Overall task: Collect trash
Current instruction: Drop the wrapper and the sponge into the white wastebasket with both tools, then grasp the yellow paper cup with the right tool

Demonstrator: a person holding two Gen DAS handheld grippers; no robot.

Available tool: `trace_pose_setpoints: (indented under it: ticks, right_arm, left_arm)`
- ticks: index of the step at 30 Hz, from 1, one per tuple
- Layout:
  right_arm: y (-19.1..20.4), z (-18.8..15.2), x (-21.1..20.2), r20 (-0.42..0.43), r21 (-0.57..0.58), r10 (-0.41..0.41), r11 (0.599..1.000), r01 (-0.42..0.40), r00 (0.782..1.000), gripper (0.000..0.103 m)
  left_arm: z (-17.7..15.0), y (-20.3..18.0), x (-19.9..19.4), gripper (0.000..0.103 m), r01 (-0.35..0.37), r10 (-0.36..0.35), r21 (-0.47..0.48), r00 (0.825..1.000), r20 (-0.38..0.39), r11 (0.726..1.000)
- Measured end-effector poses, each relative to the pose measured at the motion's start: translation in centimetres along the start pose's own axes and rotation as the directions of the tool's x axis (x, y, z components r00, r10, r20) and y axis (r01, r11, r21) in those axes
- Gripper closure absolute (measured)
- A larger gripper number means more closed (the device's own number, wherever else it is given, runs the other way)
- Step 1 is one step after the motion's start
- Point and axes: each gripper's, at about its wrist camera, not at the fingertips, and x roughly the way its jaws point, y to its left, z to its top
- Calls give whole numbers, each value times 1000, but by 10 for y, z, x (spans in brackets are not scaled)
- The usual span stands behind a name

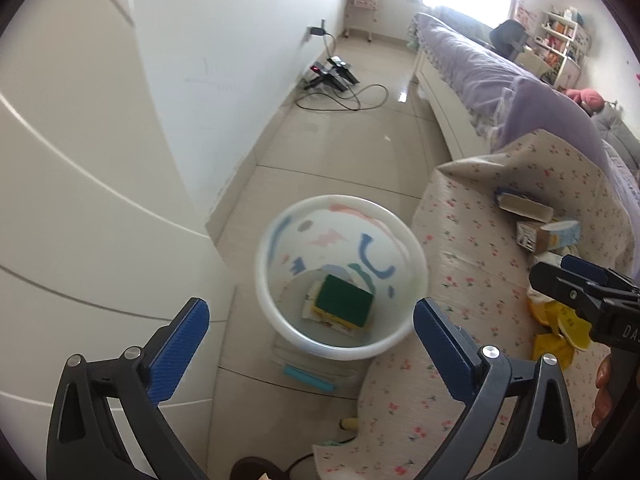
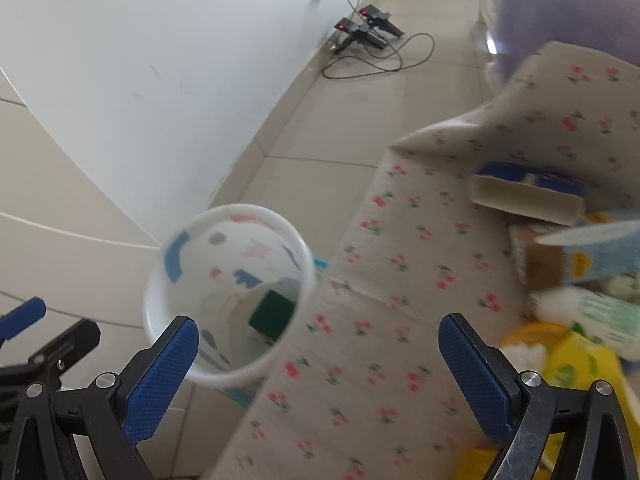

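— Two grippers under review. State of each?

— Left gripper: fingers spread wide, nothing between them. Right gripper: fingers likewise spread wide and empty.

— Location of the bin?

— White bin with coloured shapes stands on the tiled floor, just beside the table with the floral cloth. It lies below and between the left fingers.

— Contents?

— One green-and-yellow sponge lies at the bottom, on top of some flat packaging.

— Trash remaining on the table?

— Blue-and-white carton, lying open; a light blue box just beside it; yellow wrappers nearer the right gripper. All lie on the cloth, apart from the bin.

— Anything else on the floor?

— Teal-edged clear item, partly under the bin's near side; detail unclear.
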Motion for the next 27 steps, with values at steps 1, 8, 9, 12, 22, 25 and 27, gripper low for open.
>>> trace_pose_setpoints:
  ticks: [1, 8, 9, 12, 22, 25, 27]
  right_arm:
    - [-4, -2, -4, -2, 1, -4, 1000, 4, 1000, 4]
    - [-40, -17, -32, 5, 15, -51, 999, 51, 999, 4]
    - [-46, -19, -35, 6, 16, -61, 998, 61, 998, 4]
    - [-63, -25, -43, 6, 27, -85, 996, 85, 996, 4]
    - [-124, -46, -48, -48, 54, -179, 982, 182, 983, 4]
    - [-137, -51, -38, -91, 58, -195, 978, 200, 977, 4]
    - [-142, -54, -32, -117, 59, -197, 977, 205, 973, 4]
  left_arm:
    - [0, -4, -1, 0, 6, -6, 5, 1000, -5, 1000]
    - [-4, -30, -1, 0, 56, -56, 19, 998, -39, 998]
    - [-5, -33, -1, 0, 63, -62, 21, 997, -42, 998]
    - [-5, -44, -1, 0, 79, -77, 32, 996, -50, 996]
    - [-9, -66, 4, 0, 101, -96, 70, 992, -79, 992]
    - [-10, -71, 7, 0, 102, -95, 75, 992, -89, 992]
    - [-11, -74, 9, 0, 102, -95, 80, 991, -93, 992]
